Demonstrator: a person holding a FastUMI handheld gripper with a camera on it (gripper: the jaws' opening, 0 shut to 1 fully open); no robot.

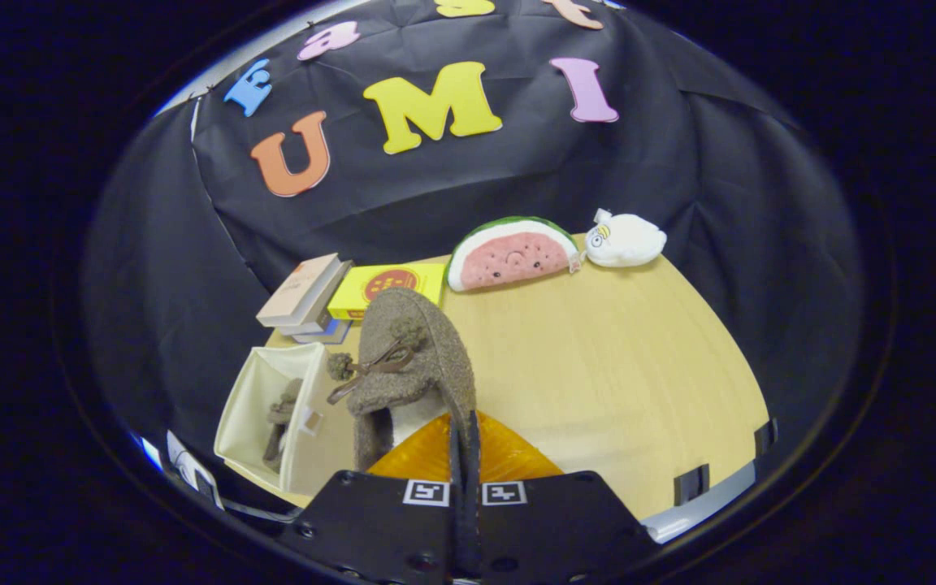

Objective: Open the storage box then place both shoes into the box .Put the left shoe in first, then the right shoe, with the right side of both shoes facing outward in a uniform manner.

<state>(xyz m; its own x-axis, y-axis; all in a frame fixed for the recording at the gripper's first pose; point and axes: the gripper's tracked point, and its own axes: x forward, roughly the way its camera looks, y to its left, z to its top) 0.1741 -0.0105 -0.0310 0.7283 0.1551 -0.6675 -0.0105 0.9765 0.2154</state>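
Note:
A fuzzy grey-brown shoe (411,357) with pompom laces hangs off the table, toe away from me, with my gripper (465,443) shut on the rim of its heel opening. To its left stands the cream storage box (250,406), open at the top. A second matching shoe (281,426) lies inside that box. The held shoe is above and just right of the box's near wall.
On the round wooden table (614,366), a stack of books (305,301) and a yellow box (387,288) lie beyond the storage box. A watermelon plush (509,253) and a white plush (624,240) sit at the far edge.

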